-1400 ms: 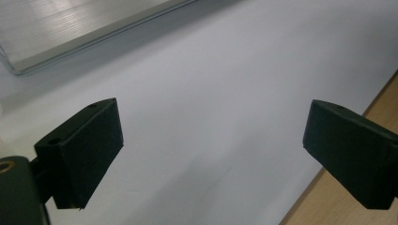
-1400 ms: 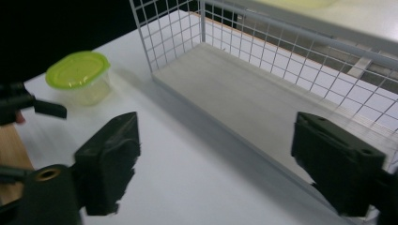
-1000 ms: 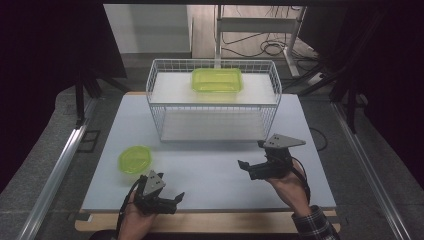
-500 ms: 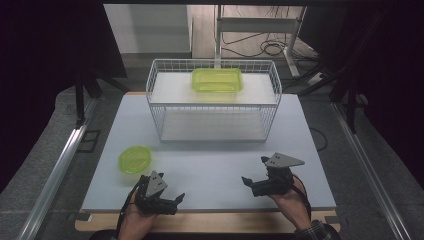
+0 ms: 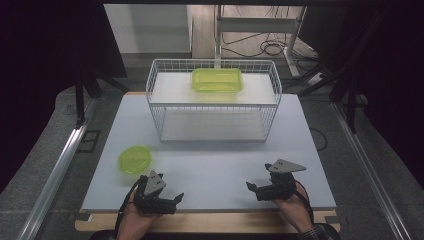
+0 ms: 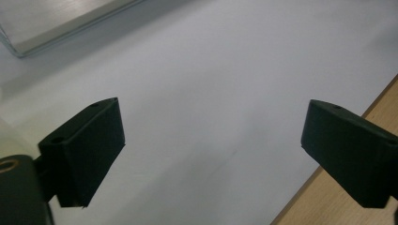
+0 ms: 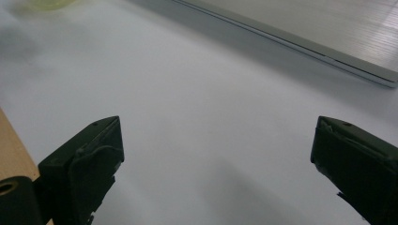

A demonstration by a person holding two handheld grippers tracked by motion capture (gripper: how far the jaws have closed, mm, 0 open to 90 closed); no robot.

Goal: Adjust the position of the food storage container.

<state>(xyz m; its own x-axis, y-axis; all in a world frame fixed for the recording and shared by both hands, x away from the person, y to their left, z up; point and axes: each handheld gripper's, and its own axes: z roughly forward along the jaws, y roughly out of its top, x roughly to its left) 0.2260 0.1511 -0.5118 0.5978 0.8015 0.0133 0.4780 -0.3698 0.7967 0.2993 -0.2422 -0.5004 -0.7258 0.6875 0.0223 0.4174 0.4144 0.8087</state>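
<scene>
Both grippers were parked low at the near edge of the white table [image 5: 210, 165], so not much action. Left gripper [image 5: 172, 200] sat at the near left, held in the person's left hand [image 5: 134, 220], with its jaws spread wide and nothing between them; its own view just had bare white tabletop and a strip of the wooden edge [image 6: 347, 187] at the right. Right gripper [image 5: 252, 188] was at the near right in the right hand [image 5: 295, 206], jaws likewise wide apart and empty, pointing toward the left side of the table.

Stuff on the table: a white wire basket rack [image 5: 214, 102] stood toward the far side, and a yellow-green rectangular container [image 5: 217, 80] sat on its top shelf, roughly centred. A round yellow-green lid [image 5: 134, 159] lay flat on the table at the near left, just beyond the left gripper but not touching it, well apart from the rack. In the right gripper view a blurry bit of that lid [image 7: 44, 3] was visible at the top left corner.
</scene>
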